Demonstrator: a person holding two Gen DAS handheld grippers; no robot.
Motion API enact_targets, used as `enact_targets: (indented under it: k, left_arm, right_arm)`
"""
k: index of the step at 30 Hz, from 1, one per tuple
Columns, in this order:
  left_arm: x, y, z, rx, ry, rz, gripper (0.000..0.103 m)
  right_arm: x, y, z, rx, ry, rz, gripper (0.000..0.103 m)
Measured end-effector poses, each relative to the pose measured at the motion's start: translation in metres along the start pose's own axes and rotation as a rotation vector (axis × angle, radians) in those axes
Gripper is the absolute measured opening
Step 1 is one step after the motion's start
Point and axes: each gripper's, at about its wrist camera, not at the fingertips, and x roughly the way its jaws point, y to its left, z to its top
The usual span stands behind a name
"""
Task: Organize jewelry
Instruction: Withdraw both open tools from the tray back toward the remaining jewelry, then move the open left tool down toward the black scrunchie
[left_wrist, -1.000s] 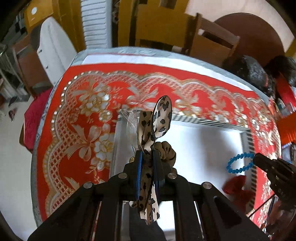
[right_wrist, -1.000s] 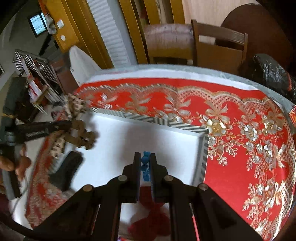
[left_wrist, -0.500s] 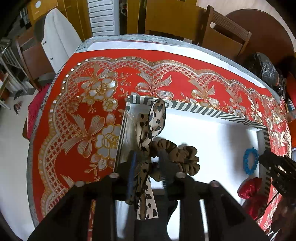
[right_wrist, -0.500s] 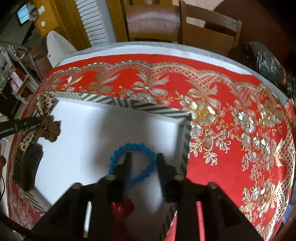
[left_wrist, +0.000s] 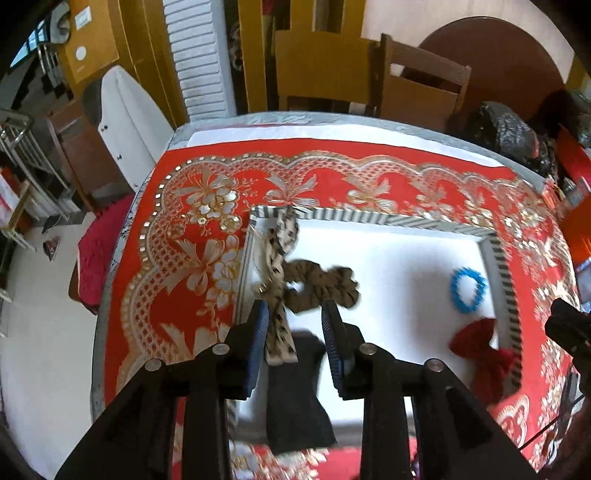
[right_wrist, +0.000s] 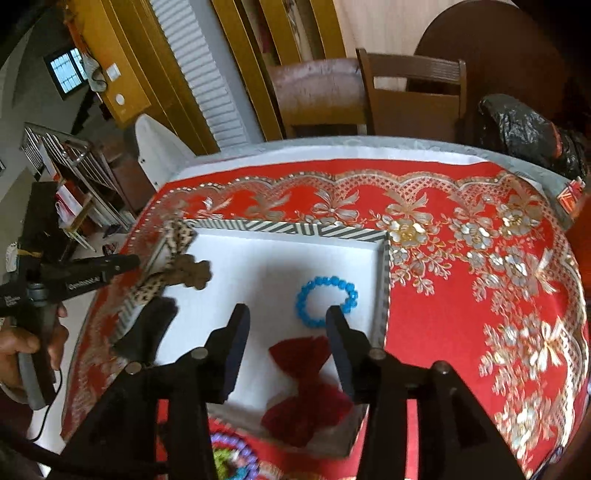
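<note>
A white tray with a striped rim (left_wrist: 373, 219) (right_wrist: 288, 227) sits on the red tablecloth. A leopard-print scrunchie with ribbon tails (left_wrist: 314, 286) (right_wrist: 177, 271) lies at the tray's left edge. My left gripper (left_wrist: 295, 314) is open just behind it, one ribbon tail between its fingers. A blue bead bracelet (left_wrist: 467, 290) (right_wrist: 327, 301) lies at the tray's right side. My right gripper (right_wrist: 288, 319) is open just behind the bracelet. A red bow (left_wrist: 480, 345) (right_wrist: 306, 384) and a black cloth item (left_wrist: 295, 387) (right_wrist: 146, 328) also lie in the tray.
The red and gold tablecloth (right_wrist: 480, 295) covers the table. Wooden chairs (right_wrist: 410, 92) stand at the far edge. A black bag (right_wrist: 524, 129) sits at the far right. A colourful beaded item (right_wrist: 229, 458) lies near the front edge.
Both grippers opened and pulled back. The left let go of the scrunchie, the right let go of the blue bracelet; both items now lie in the tray.
</note>
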Motion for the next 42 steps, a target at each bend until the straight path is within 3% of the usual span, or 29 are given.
enact_targets:
  k: [8, 17, 31, 42]
  left_arm:
    - [-0.048, -0.018, -0.056, 0.021, -0.052, 0.0, 0.019]
    - [-0.079, -0.026, -0.103, 0.01, -0.073, -0.036, 0.019]
    - [-0.102, -0.036, -0.145, 0.051, -0.092, -0.038, 0.019]
    - [-0.107, -0.05, -0.16, 0.088, -0.09, -0.055, 0.019]
  right_arm:
    - [-0.061, 0.007, -0.047, 0.022, -0.061, -0.02, 0.056]
    - [-0.087, 0.014, -0.096, 0.084, -0.065, -0.038, 0.057]
    - [-0.111, 0.028, -0.134, 0.068, -0.057, -0.048, 0.059]
    - [-0.132, 0.024, -0.154, 0.088, -0.083, -0.075, 0.06]
